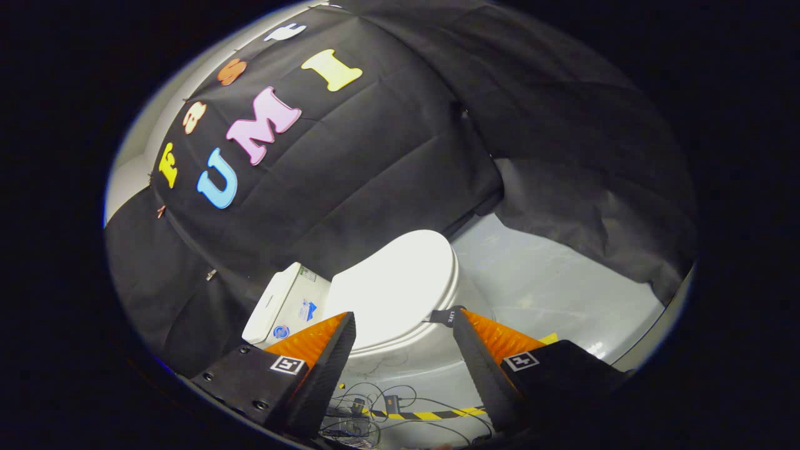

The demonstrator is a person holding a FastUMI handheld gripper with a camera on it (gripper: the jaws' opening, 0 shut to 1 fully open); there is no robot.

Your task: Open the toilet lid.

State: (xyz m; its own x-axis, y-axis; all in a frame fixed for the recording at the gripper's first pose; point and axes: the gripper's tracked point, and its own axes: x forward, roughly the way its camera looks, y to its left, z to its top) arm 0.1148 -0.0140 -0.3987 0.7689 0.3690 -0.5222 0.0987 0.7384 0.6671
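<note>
The toilet lid (394, 287) is still down flat on the bowl, just ahead of the claw (403, 325), whose fingers hang spread wide and empty either side of its front edge near a small pull tab (445, 316), so the lifting looks yet to begin.

The gripper (403, 322) fingers' spread seemingly hides the toilet's (400, 350) near rim.
</note>
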